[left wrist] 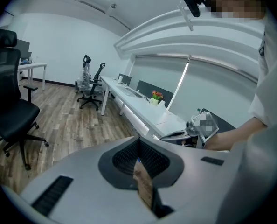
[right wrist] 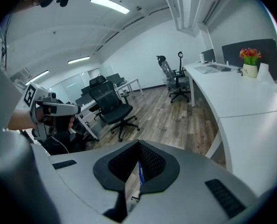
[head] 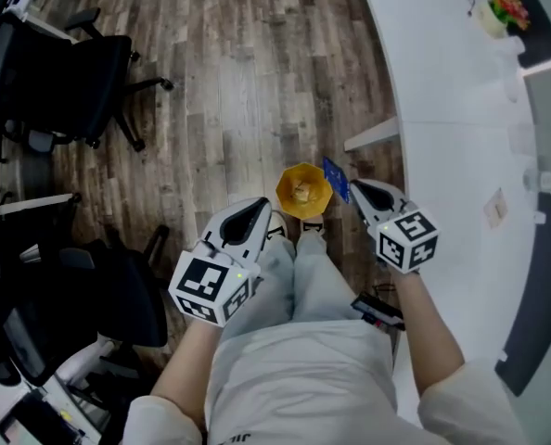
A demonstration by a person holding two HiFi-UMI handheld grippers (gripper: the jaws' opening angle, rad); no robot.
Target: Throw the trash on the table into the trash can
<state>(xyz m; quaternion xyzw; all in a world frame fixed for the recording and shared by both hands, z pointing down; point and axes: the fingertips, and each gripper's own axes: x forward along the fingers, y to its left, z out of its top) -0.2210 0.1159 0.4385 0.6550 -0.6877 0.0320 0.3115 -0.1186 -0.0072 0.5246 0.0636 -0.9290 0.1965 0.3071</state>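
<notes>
A yellow trash can [head: 303,191] stands on the wood floor just ahead of the person's feet, with some trash inside. My right gripper [head: 354,188] hangs just right of the can, shut on a thin blue-and-white wrapper [head: 336,179] that sticks out toward the can's rim. In the right gripper view the wrapper [right wrist: 140,174] stands edge-on between the closed jaws. My left gripper [head: 262,207] is low at the can's near left side. Its jaws are shut on a thin brown piece of trash [left wrist: 143,185].
The long white table [head: 461,109] curves along the right, with a flower pot [head: 503,3] at its far end. Black office chairs [head: 62,82] stand to the left. Another dark chair [head: 118,295] is close by the person's left leg.
</notes>
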